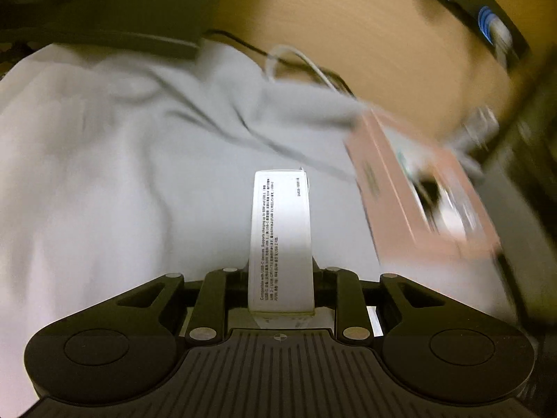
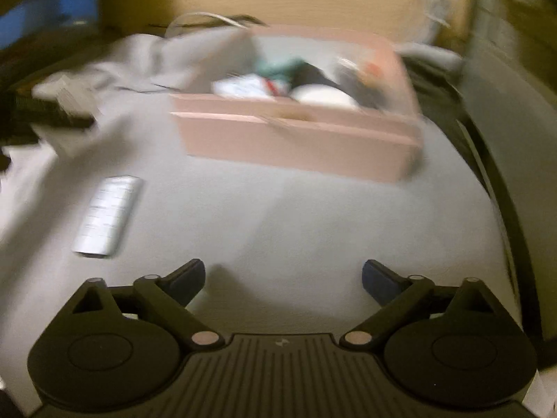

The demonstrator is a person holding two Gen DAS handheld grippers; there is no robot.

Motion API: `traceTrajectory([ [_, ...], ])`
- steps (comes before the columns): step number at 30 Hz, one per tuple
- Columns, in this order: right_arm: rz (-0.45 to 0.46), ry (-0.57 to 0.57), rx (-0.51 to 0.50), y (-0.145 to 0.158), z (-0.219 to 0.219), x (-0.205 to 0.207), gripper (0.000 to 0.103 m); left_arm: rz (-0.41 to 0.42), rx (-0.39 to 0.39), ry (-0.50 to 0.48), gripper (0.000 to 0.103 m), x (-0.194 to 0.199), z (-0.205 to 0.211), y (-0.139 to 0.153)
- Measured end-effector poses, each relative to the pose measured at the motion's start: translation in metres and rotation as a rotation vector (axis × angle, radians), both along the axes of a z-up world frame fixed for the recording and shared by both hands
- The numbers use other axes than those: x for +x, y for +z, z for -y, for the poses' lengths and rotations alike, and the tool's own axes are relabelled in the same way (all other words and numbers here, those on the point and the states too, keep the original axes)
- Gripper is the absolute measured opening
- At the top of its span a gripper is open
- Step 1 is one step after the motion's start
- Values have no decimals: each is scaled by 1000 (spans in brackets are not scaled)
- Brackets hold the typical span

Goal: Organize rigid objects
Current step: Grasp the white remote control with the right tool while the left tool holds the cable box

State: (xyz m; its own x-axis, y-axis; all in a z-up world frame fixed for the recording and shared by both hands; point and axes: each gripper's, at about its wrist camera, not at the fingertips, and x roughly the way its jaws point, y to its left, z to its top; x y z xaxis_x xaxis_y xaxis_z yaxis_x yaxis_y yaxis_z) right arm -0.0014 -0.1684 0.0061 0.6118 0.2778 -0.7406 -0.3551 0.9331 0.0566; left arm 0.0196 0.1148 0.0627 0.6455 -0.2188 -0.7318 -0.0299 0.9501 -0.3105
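**Two grippers, one box grabbed, one pink bin waiting**

Two views here, both pretty smeared. The left gripper (image 1: 281,275) has its fingers clamped on a slim white box (image 1: 281,240) with small black print down its face. The box stands on end between the jaws and sticks out forward over the wrinkled white cloth (image 1: 104,174) that covers the desk. No earlier shot to compare, so that's just how it sits.

Off toward the right edge of the desk in that view is the pink bin (image 1: 428,188), tilted by the lens and blurry. There's stuff inside, but I can't tell what from here. A thin white cable (image 1: 299,62) and a dark one loop at the far edge of the cloth, against the tan wall.

The right gripper (image 2: 282,278) hangs over bare cloth with its fingers spread wide and nothing between them. From this side the pink bin (image 2: 299,139) sits toward the far edge of the desk, holding a jumble: something white and round, something teal, a dark thing. Too blurred to name any of it.

A flat silvery-white packet (image 2: 108,214) lies on the cloth near the left edge, well apart from the bin.
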Motion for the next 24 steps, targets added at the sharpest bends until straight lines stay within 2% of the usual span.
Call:
traceTrajectory([
  [2, 22, 104, 22, 12, -23, -3, 96, -31, 52, -15, 27, -25, 15, 0],
  [4, 32, 187, 37, 19, -47, -2, 95, -71, 59, 2, 27, -43, 21, -1],
  [6, 31, 257, 39, 21, -72, 0, 88, -84, 58, 31, 27, -53, 20, 2],
  [7, 22, 287, 34, 18, -84, 3, 81, -82, 66, 39, 27, -57, 18, 5],
  [8, 14, 306, 27, 15, -94, 5, 74, -76, 76, 46, 27, -62, 17, 10],
  [10, -4, 329, 13, 8, -111, 13, 69, -67, 87, 57, 27, -69, 13, 18],
  [13, -33, 322, 10, -1, -128, 25, 67, -60, 87, 77, 27, -74, 7, 28],
  [15, -9, 317, -9, -1, -133, 26, 61, -57, 77, 83, 27, -77, 2, 31],
  [17, 18, 332, -57, -1, -137, 22, 41, -61, 69, 80, 27, -77, 2, 31],
  [20, -3, 363, -61, 4, -124, 14, 34, -76, 59, 58, 27, -75, 3, 26],
  [22, -5, 364, -66, 8, -112, 5, 18, -91, 45, 28, 27, -72, 8, 21],
  [23, -11, 354, -74, 11, -105, 0, 7, -102, 30, 0, 27, -69, 13, 18],
  [24, -17, 341, -75, 14, -97, -4, 4, -111, 16, -34, 27, -68, 18, 15],
])
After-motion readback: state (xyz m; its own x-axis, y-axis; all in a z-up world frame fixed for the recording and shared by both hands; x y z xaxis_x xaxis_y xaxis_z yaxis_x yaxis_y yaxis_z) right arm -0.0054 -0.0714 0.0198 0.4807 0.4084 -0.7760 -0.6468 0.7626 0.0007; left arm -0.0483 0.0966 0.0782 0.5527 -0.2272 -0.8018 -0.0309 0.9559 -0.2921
